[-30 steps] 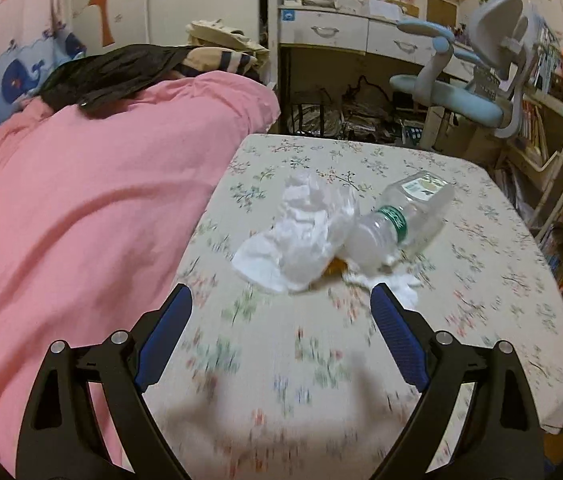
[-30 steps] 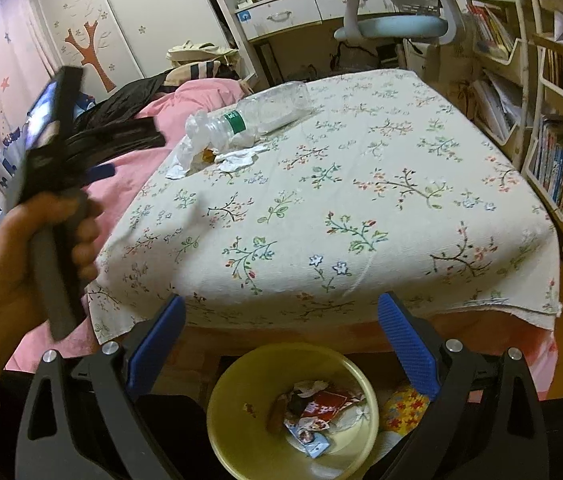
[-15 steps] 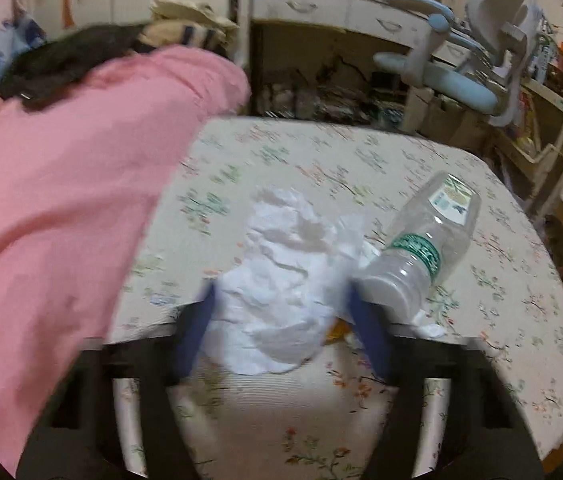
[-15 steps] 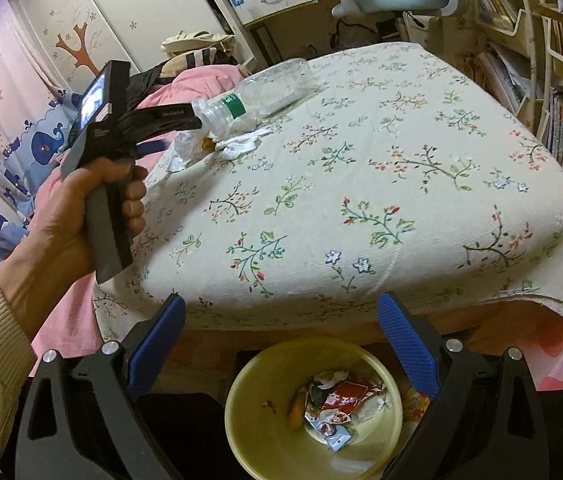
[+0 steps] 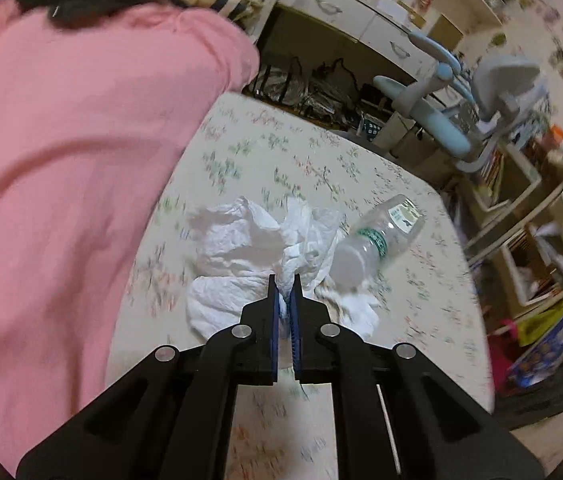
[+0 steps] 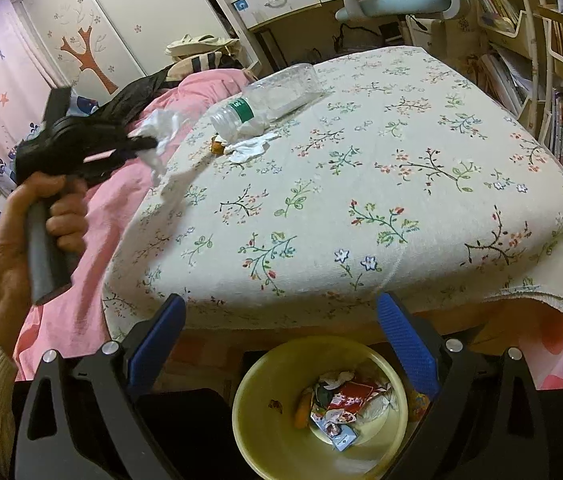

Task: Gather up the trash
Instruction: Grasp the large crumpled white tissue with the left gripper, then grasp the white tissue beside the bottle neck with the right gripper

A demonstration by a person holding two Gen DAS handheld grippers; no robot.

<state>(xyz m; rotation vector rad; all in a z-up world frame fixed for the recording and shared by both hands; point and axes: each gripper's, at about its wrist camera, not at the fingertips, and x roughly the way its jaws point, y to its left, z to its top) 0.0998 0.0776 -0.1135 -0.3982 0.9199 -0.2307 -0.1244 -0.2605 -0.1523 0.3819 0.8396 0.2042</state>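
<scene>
— Looking at the left gripper [image 5: 284, 286], what has it got?

— Its blue pads are pinched together on the crumpled tissue [image 5: 241, 248], at the worktop's [image 6: 401, 184] edge beside the pink blanket [image 5: 65, 160].

— How will it handle?

— Probably very light and limp; it may trail or tear, so a pinch through the bunched middle suits it.

— And the right gripper [image 6: 281, 336]?

— Wide apart and empty, above the yellow bin [image 6: 253, 408]. The plastic bottle [image 6: 269, 98] lies on its side, likely light and slippery; grip its body.
</scene>
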